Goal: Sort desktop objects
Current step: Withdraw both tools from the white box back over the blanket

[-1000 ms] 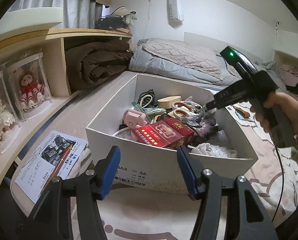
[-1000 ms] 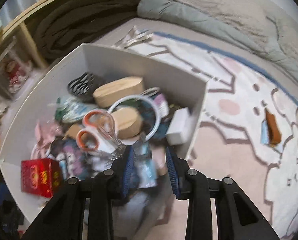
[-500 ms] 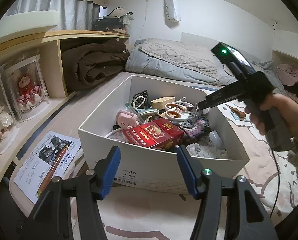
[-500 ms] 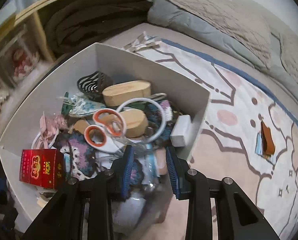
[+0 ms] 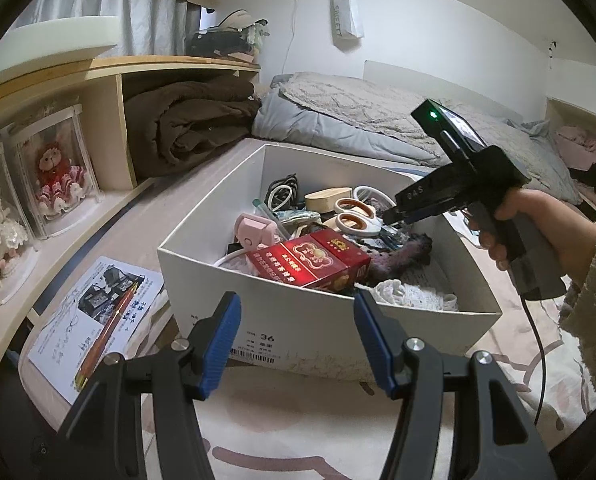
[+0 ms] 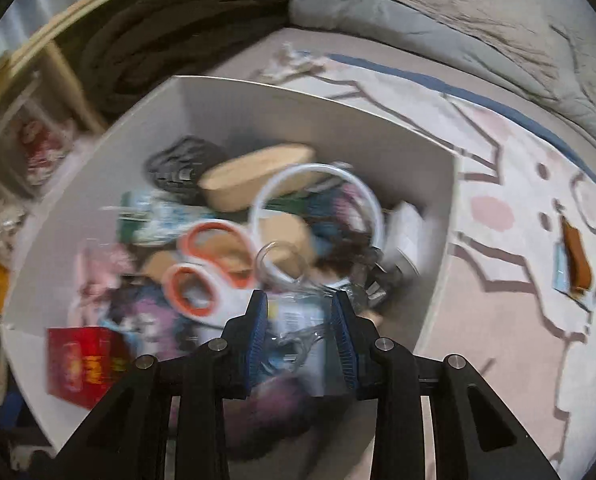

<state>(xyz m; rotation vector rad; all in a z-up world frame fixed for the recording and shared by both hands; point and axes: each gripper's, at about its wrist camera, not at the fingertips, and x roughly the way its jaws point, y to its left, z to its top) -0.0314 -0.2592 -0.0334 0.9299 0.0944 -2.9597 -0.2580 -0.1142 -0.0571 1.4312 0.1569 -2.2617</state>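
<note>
A white shoebox (image 5: pixel 325 312) full of clutter sits on the bed sheet. Inside lie a red carton (image 5: pixel 309 260), orange-and-white scissors (image 5: pixel 355 220), a pink gadget (image 5: pixel 254 232) and a beige case (image 5: pixel 327 200). My left gripper (image 5: pixel 298 336) hangs open just short of the box's near wall, nothing between its blue pads. My right gripper (image 6: pixel 298 304) points steeply down into the box (image 6: pixel 298 120), shut on a clear plastic packet (image 6: pixel 294 326) beside the scissors (image 6: pixel 210 264). In the left wrist view a hand (image 5: pixel 537 220) holds the right gripper (image 5: pixel 391 216) over the box's right side.
A printed sheet (image 5: pixel 78 320) with a red pen (image 5: pixel 106 332) lies left of the box. A wooden shelf holds cased dolls (image 5: pixel 58 176) and a brown blanket (image 5: pixel 194 120). A grey duvet (image 5: pixel 357 112) lies behind. A small brown item (image 6: pixel 575 260) rests on the sheet right of the box.
The right gripper has sunk slightly into the box, the packet still between its jaws; its view is now blurred. The left gripper has barely shifted.
</note>
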